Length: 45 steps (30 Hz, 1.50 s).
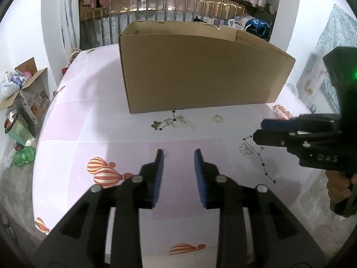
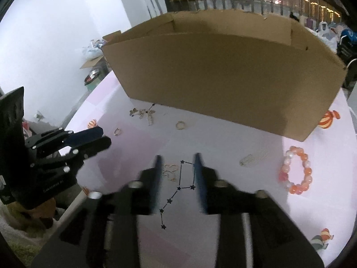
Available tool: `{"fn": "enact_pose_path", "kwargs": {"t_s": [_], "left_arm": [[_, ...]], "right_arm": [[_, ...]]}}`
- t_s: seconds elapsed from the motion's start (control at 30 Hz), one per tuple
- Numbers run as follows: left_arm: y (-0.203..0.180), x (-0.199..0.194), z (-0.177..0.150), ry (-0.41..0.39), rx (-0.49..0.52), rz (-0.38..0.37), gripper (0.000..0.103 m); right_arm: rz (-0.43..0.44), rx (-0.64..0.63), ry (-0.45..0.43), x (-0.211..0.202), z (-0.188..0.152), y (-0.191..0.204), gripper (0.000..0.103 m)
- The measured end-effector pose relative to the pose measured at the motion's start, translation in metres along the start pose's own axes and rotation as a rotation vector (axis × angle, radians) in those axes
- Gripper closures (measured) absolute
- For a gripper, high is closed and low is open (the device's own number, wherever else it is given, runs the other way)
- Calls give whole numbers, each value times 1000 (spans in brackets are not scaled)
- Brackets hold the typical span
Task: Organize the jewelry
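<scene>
A big open cardboard box (image 1: pixel 200 71) (image 2: pixel 223 84) stands on the pink printed cloth (image 1: pixel 89 122). Jewelry lies in front of it: a gold butterfly cluster (image 1: pixel 171 121) (image 2: pixel 142 112), two rings (image 2: pixel 180 125) (image 2: pixel 117 131), a silvery piece (image 2: pixel 252 159) and a pink-orange bead bracelet (image 2: pixel 295 170) (image 1: pixel 282 111). My left gripper (image 1: pixel 178 156) (image 2: pixel 104 137) is open over bare cloth, holding nothing. My right gripper (image 2: pixel 177 158) (image 1: pixel 260 131) is open too. A gold butterfly outline (image 2: pixel 169 170) lies on the cloth between its fingers, and the pads do not press it.
The cloth carries printed balloons (image 1: pixel 102 172) and star constellations (image 2: pixel 178 187). Left of the table sit an open carton with bags (image 1: pixel 24 84) and green items (image 1: pixel 22 156). A railing with hung clothes (image 1: pixel 167 2) stands behind the box. A hand (image 1: pixel 337 185) holds the right gripper.
</scene>
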<state>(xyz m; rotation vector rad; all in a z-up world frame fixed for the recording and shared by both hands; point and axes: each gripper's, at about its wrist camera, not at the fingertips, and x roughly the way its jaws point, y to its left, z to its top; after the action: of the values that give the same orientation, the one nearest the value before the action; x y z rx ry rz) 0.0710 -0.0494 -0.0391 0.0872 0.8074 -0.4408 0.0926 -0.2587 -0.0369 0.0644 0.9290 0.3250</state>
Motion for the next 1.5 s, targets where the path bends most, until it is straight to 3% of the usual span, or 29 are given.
{"fn": "enact_pose_path", "kwargs": {"t_s": [0.2, 0.47, 0.73, 1.07, 1.5], "left_arm": [[-14, 7, -1, 24, 54, -5, 48], [-29, 24, -7, 89, 116, 1, 32], [-34, 27, -8, 95, 128, -8, 15], [-29, 28, -8, 95, 134, -14, 8], [-29, 33, -4, 96, 139, -14, 8]], "right_arm": [[-58, 0, -42, -17, -5, 2, 42], [-117, 7, -59, -31, -14, -2, 26], [-182, -38, -105, -44, -8, 5, 7], [-220, -49, -108, -51, -3, 9, 6], [-393, -85, -172, -52, -1, 11, 6]]}}
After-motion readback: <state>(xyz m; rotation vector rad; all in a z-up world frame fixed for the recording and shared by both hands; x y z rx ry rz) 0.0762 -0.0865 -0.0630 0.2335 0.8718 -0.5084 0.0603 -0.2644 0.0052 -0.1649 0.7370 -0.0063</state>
